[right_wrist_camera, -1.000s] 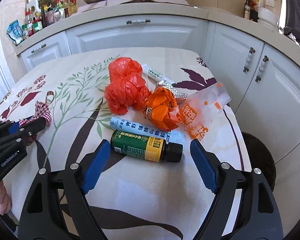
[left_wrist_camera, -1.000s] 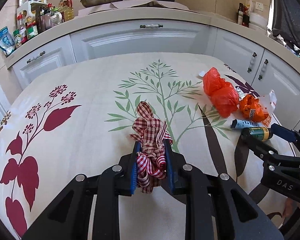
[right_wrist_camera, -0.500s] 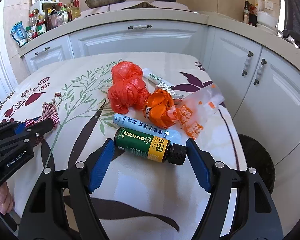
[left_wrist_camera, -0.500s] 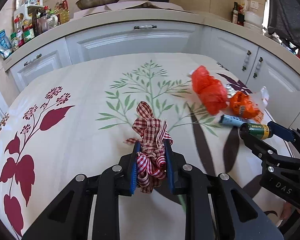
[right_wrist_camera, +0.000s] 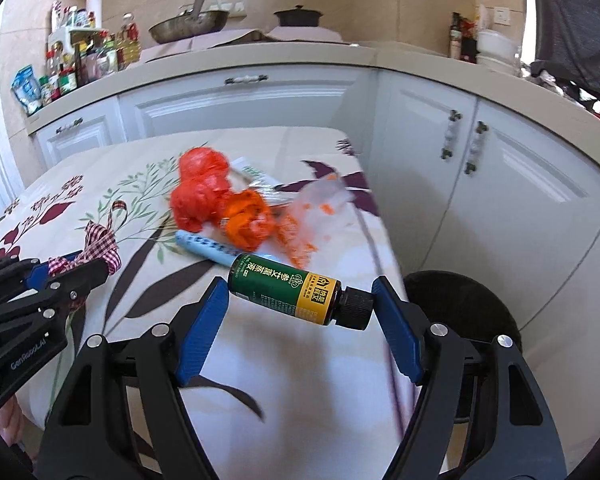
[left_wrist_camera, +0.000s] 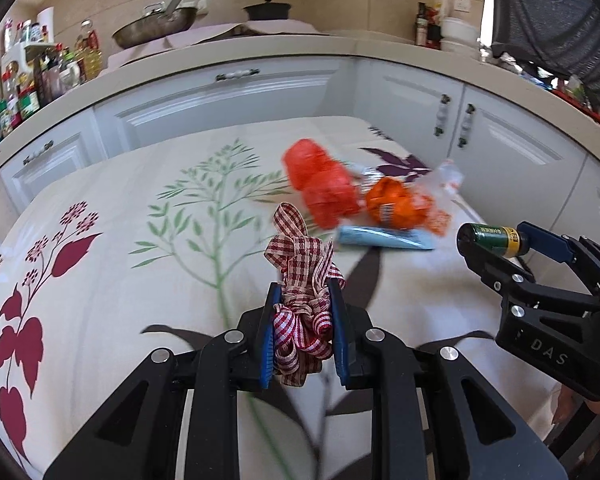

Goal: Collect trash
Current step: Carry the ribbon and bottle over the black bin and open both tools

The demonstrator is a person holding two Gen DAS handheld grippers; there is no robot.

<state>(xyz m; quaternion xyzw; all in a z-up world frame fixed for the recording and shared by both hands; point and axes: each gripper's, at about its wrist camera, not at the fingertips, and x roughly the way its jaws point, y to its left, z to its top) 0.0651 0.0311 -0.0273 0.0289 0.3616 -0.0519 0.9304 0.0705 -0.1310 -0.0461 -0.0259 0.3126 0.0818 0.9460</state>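
Right wrist view: the green bottle (right_wrist_camera: 300, 290) is clamped end to end between the right gripper (right_wrist_camera: 300, 320) pads, base on one pad and cap on the other, lifted clear of the tablecloth (right_wrist_camera: 300, 380).
Slip risk: the bottle is held only by its ends and sits tilted; it could be pivoted out or dropped if jolted.
Ribbon: the checked ribbon (left_wrist_camera: 302, 304) is pinched in the nearly closed left gripper (left_wrist_camera: 302, 320); loose loops could be snagged or pulled free.
Remaining trash: the red bag (left_wrist_camera: 320, 184), orange wrapper (left_wrist_camera: 396, 204) and blue tube (left_wrist_camera: 384, 238) lie on the cloth.
Pose: both grippers are angled downward, side by side above the table.
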